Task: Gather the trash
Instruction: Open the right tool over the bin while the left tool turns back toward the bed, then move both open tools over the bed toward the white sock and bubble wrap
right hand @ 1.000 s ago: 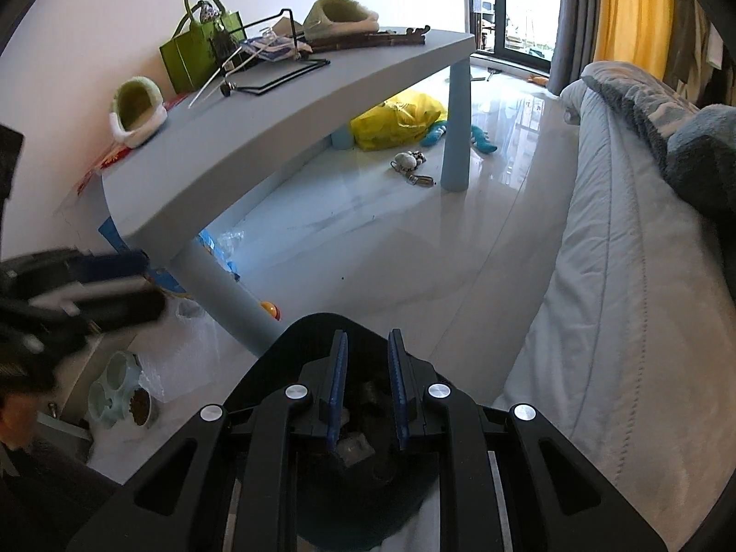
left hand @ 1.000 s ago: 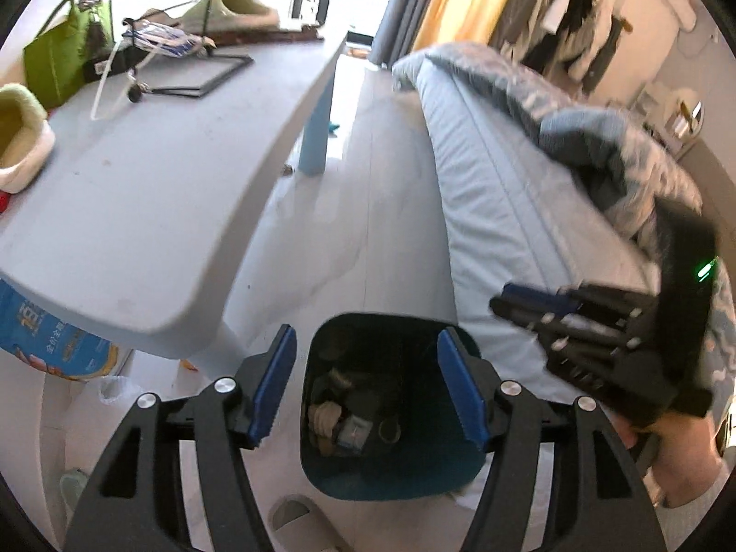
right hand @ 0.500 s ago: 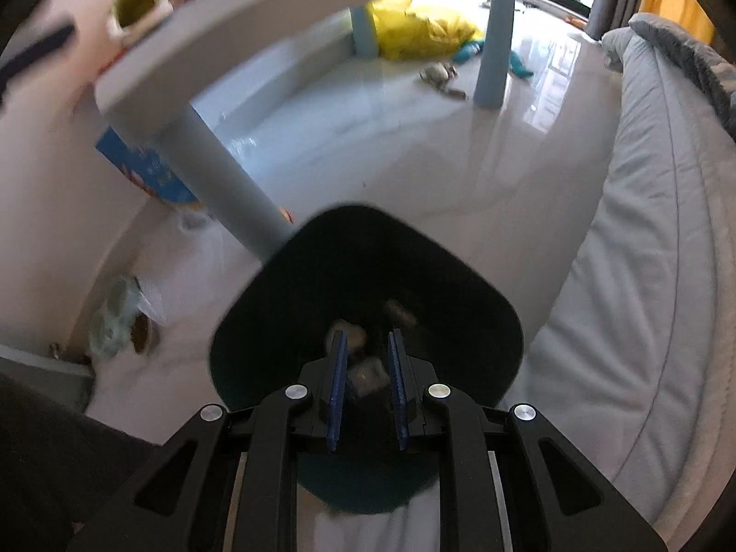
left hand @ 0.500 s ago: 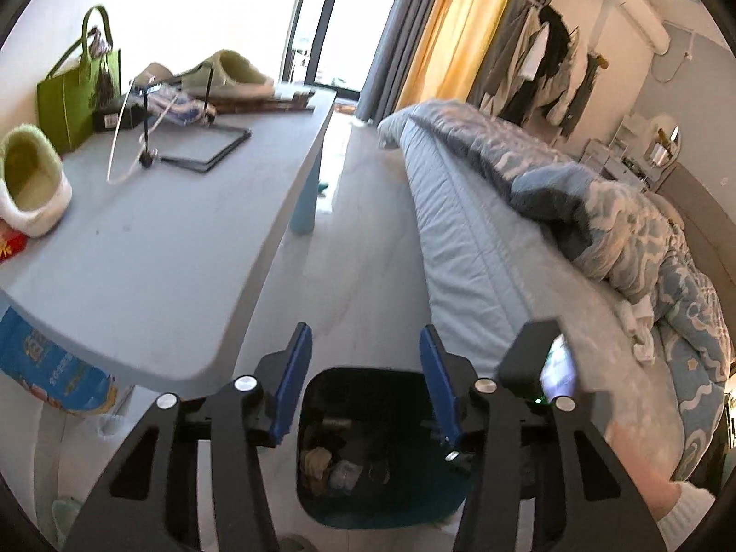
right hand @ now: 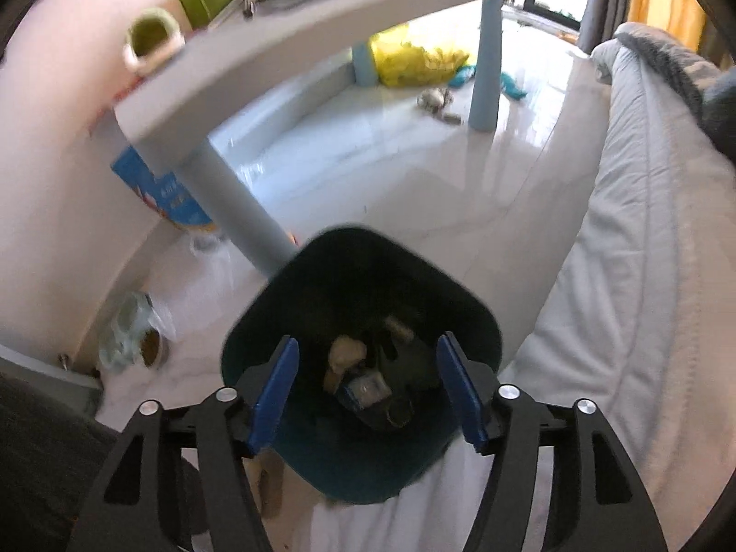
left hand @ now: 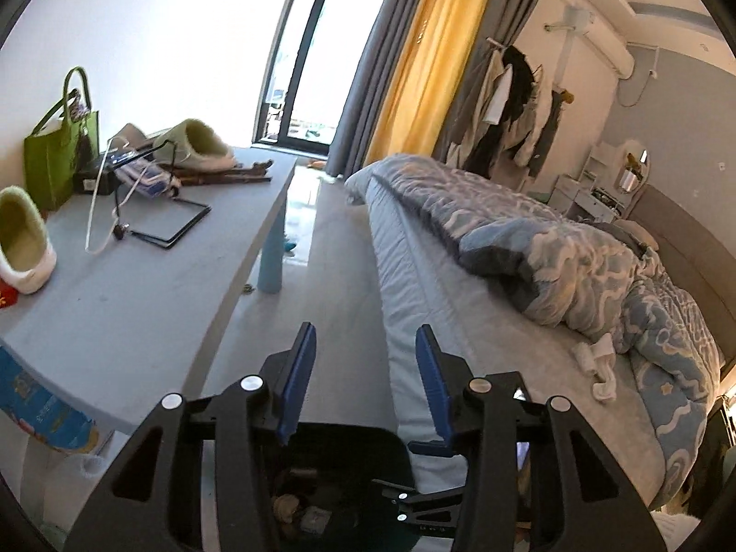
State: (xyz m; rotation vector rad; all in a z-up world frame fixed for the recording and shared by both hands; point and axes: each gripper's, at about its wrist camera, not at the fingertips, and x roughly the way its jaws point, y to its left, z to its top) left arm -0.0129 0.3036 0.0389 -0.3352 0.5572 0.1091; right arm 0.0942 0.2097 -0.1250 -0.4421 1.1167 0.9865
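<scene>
The right gripper (right hand: 366,386) points steeply down over a dark bin (right hand: 478,322) that stands on the pale floor (right hand: 368,170) between the bed (right hand: 644,276) and a leg of the tabletop (right hand: 294,41). Its blue fingers (right hand: 276,386) have just been opening and now stand well apart with nothing between them. Straight below them, at the bottom of the bin, lies the trash (right hand: 359,368): a tan crumpled lump, a small clear wrapper and some darker scraps that are too blurred to tell apart.

The left gripper (left hand: 365,382) is tilted less steeply and looks out across the room, with the same bin (left hand: 349,437) low in its view just beyond its fingertips. Its fingers (left hand: 299,377) are partly apart and hold nothing; they closed somewhat a moment ago and are steady now. Part of the right gripper's black frame and a blue finger show just beside the bin's edge in the left wrist view.

On the tabletop (left hand: 138,303) sit a green bag (left hand: 55,156), two fuzzy slippers (left hand: 23,239), a black wire stand (left hand: 170,225) and some loose clutter near the wall. Under the tabletop, in the right wrist view, are a yellow bag (right hand: 414,60) and a blue box (right hand: 170,198). A rumpled blue quilt (left hand: 575,267) lies on the bed, and a yellow curtain (left hand: 428,55) hangs by the window.
</scene>
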